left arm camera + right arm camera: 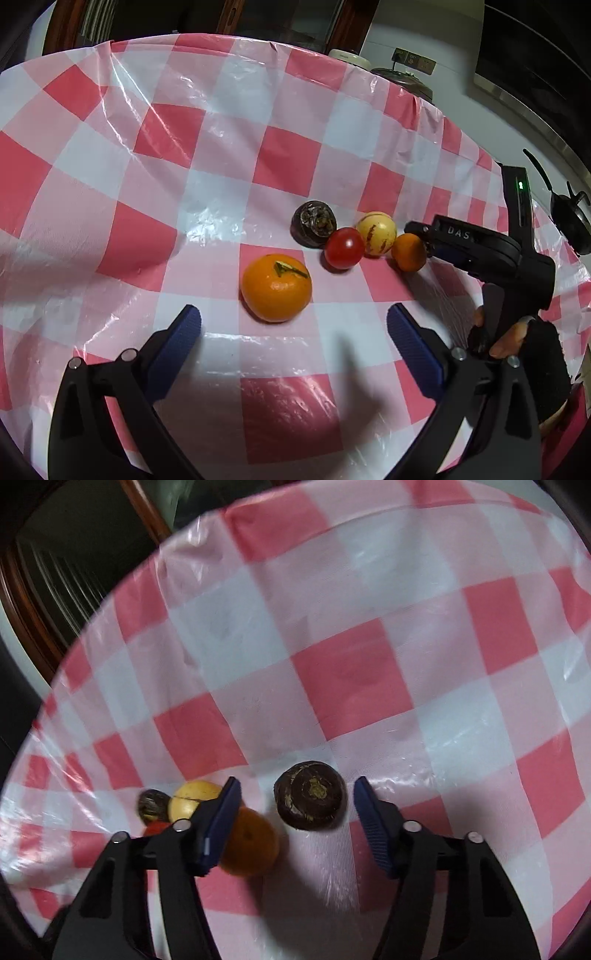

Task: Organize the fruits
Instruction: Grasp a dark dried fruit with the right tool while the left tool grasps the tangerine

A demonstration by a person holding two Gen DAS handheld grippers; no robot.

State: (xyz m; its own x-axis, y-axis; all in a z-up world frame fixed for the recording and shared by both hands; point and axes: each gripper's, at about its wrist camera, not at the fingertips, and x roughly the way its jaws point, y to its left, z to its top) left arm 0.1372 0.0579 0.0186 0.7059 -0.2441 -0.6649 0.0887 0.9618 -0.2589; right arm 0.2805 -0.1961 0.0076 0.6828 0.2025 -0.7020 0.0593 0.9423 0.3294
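Observation:
On the red-and-white checked tablecloth (pixel 280 162) a large mandarin (pixel 276 287) lies just ahead of my left gripper (pixel 293 318), which is open and holds nothing. Behind it cluster a dark mangosteen (pixel 314 222), a red tomato (pixel 344 247), a yellow streaked fruit (pixel 376 233) and a small orange (pixel 409 252). My right gripper (pixel 421 232) reaches in from the right beside that orange. In the right wrist view my right gripper (pixel 297 783) is open with a second dark mangosteen (pixel 311 795) between its fingertips. The small orange (pixel 249 842) lies against its left finger.
A gloved hand (pixel 517 336) holds the right gripper's handle. The table's far edge (pixel 369 70) curves along the back, with a wall socket (pixel 413 61), a pot lid (pixel 402 79) and a dark pan (pixel 570 221) beyond it. Dark wooden furniture (pixel 33 590) stands past the left edge.

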